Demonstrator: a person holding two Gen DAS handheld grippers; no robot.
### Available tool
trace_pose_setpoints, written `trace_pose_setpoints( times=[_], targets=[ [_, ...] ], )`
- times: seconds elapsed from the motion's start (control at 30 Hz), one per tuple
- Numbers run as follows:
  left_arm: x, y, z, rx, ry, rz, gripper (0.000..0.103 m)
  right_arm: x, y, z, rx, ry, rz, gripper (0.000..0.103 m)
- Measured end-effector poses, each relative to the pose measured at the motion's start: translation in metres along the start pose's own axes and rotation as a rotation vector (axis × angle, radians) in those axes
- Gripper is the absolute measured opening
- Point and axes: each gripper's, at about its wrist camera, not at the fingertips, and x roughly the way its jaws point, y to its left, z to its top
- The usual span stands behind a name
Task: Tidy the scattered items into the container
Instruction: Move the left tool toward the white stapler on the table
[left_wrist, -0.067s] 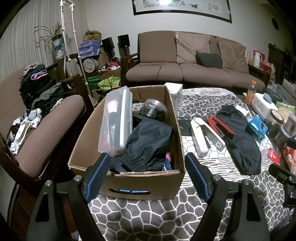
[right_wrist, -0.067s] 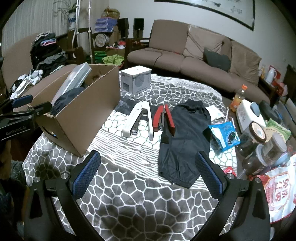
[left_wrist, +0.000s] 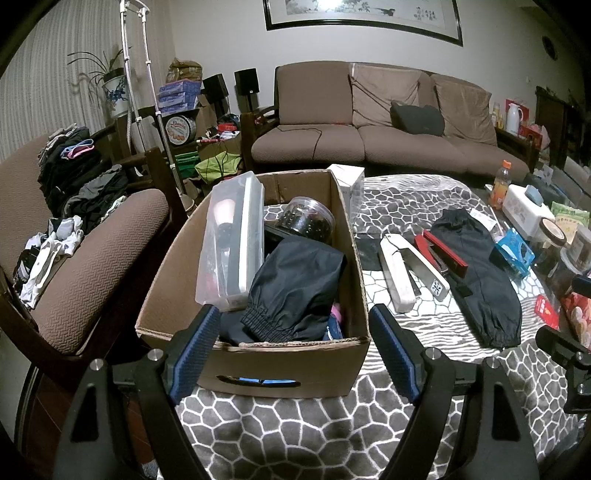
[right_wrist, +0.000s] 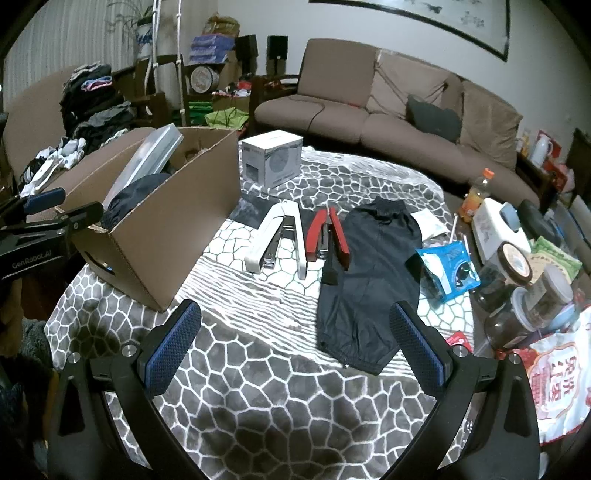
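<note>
- Grey-and-white patterned cloth is covering the table, and everything is lying on it.
- The cardboard box is standing at the left part of the table; I am holding my left gripper just in front of its near wall, fingers wide apart and gripping nothing.
- Inside the box a clear plastic case is leaning against the left wall, a folded dark garment is lying beside it, and a dark jar is sitting behind.
- A second dark garment is lying flat on the cloth, to the right of the box; my right gripper is hovering near its lower hem, also wide open and empty.
- A white carton is standing behind the box's far corner.
- A white stapler and a red stapler are lying side by side, between the box and the flat garment, both opened.
- A blue packet is lying just right of the garment.
</note>
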Motion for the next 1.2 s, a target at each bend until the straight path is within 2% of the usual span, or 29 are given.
trace_pose_setpoints(
  times=[0.17,0.67,1.0,1.1,1.2],
  targets=[
    [0.001,-0.002,0.001,0.002,0.002,0.003,0.083,0.0,0.001,0.011,-0.002,0.007,0.0,0.102],
    [0.001,-0.005,-0.002,0.013,0.003,0.005,0.083,0.004,0.005,-0.008,0.007,0.013,-0.01,0.102],
    [0.002,-0.012,-0.005,0.041,0.003,-0.018,0.083,0.006,0.0,-0.015,0.028,0.042,-0.027,0.102],
    [0.001,-0.015,-0.006,0.051,0.0,-0.037,0.083,0.002,-0.004,-0.02,0.036,0.045,-0.03,0.102],
    [-0.002,-0.02,-0.008,0.068,-0.016,-0.087,0.083,-0.002,-0.008,-0.024,0.045,0.049,-0.034,0.102]
  ],
)
